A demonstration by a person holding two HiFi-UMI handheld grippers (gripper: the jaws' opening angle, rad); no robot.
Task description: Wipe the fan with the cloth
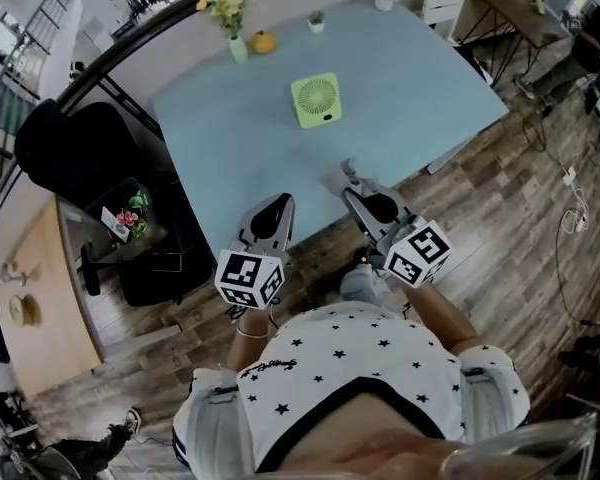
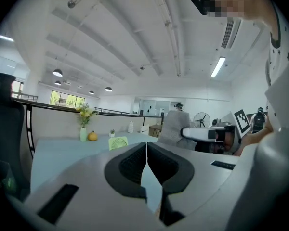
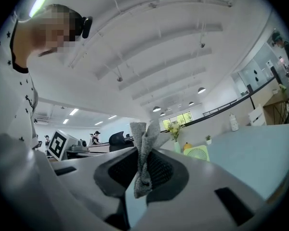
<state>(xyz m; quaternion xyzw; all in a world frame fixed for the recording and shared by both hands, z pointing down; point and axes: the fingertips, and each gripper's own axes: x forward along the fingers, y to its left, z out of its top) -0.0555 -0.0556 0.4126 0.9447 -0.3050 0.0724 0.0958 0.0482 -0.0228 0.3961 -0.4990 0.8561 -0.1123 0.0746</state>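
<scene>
The right gripper [image 3: 147, 171] pinched a grey knitted cloth [image 3: 144, 136]; the left gripper [image 2: 146, 160] was closed, empty; the small green square fan [image 1: 316, 100], well inside the pale blue table's [image 1: 230, 148] near edge, might tip if wiped unsteadied.

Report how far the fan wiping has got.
Done: the grey cloth is picked up, pinched in the right gripper. In hand: both grippers sit at the near edge of the table, the left gripper shut and empty. Left: all the wiping. The green fan stands untouched mid-table, and the cloth has not yet reached it.
</scene>
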